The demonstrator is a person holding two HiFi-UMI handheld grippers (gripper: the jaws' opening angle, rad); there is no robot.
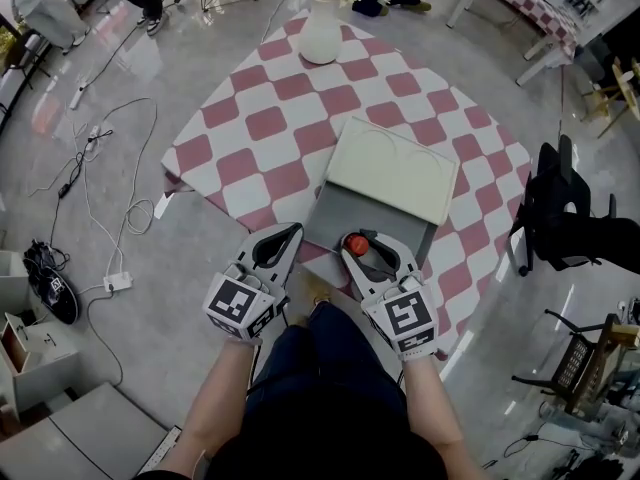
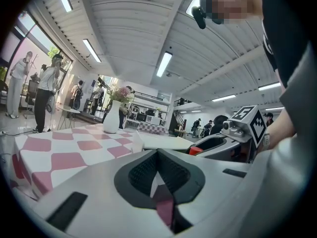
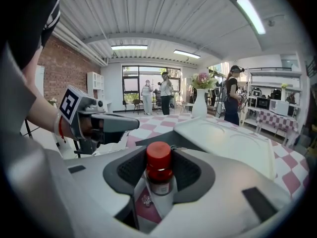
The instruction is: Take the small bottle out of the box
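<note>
- A pink-and-white chequered tablecloth (image 1: 270, 118) covers the table, which stands on a shiny grey floor strewn with cables. A white vase (image 1: 321, 30) of flowers stands at the table's far edge.
- On the near right part of the cloth lies a grey box (image 1: 345, 218), with a cream lid (image 1: 392, 168) covering its far part.
- The small bottle (image 3: 159, 182) — red cap, pale body, small label — stands upright over the box's open near end. It sits between the jaws of the right gripper (image 1: 372, 243), whose dark pads press on its sides.
- Whether its base touches the box floor cannot be told.
- The left gripper (image 1: 288, 236) hovers just left of the box, jaws drawn together with nothing between them.
</note>
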